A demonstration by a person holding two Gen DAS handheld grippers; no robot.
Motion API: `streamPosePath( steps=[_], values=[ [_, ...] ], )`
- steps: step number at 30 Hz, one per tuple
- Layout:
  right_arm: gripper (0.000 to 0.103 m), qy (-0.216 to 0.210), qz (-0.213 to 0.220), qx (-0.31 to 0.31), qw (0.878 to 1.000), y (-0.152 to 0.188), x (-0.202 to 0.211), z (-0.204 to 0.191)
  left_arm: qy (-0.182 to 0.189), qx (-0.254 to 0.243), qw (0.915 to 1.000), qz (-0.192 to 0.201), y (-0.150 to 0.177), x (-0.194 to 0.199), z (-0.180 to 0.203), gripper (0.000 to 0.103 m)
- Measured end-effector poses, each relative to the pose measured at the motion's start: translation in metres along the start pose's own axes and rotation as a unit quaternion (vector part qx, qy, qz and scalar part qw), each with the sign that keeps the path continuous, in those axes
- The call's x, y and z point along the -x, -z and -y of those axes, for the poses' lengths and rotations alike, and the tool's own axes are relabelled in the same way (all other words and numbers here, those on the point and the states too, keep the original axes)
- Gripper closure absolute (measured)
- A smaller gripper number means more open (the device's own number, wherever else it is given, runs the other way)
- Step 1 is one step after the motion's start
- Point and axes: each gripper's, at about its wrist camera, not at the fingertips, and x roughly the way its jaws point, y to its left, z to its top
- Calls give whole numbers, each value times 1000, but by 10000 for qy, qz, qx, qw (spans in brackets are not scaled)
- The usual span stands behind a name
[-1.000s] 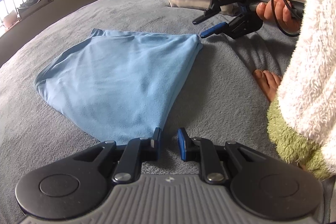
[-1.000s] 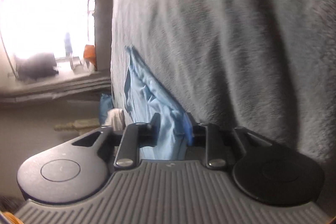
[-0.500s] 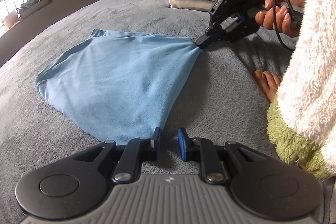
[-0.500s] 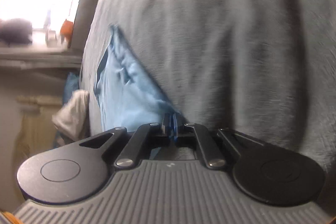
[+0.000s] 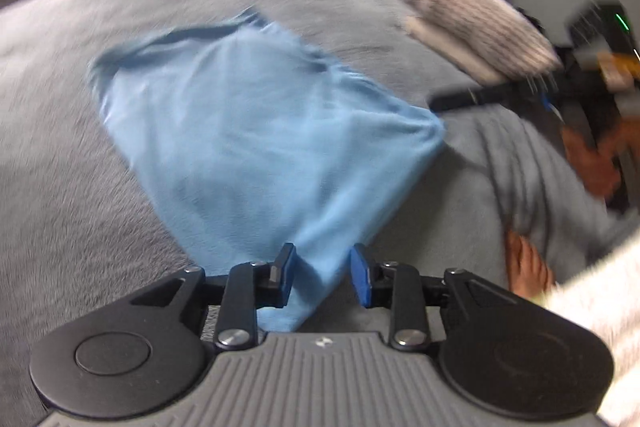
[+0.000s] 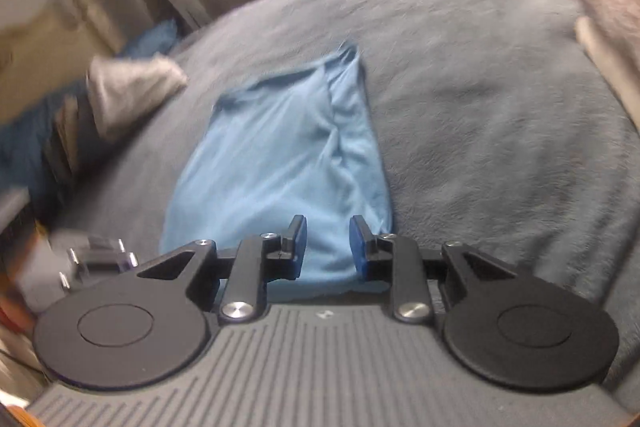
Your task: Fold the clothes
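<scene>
A light blue garment lies on the grey bed blanket. My left gripper is open, and the garment's near corner lies between its blue pads. My right gripper is open over the garment's other near edge, with cloth between the pads and not pinched. In the left wrist view the right gripper's finger reaches to the garment's right corner. The frames are motion-blurred.
A checked rolled blanket on a beige folded item lies at the far right of the bed. A bare foot rests on the blanket at the right. A grey-white bundle lies left of the bed.
My right gripper has opened from shut and let go of the garment's corner, and swung round. My left gripper has opened wider and moved over the near corner.
</scene>
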Motion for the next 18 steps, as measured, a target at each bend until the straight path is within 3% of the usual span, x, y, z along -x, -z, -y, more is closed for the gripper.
streamPosePath(
  steps=[2,6,12,16,18],
  values=[
    [87,456,-294,374,9978,11,-9,3,-24,266,9996,-93,-8,-3,-6,64],
    [86,702,-188,1129,9909,15,10,-12,-26,479,9985,-246,-15,-6,-7,51],
    [86,488,57,1877,9810,12,15,-37,-124,411,9982,-425,-16,-5,5,41],
    [86,329,-395,2292,9720,24,-5,-43,-66,531,9976,-447,-15,7,2,41],
    [87,416,-729,2522,9640,30,-9,-43,-144,763,9968,-178,-14,23,-13,41]
  ],
)
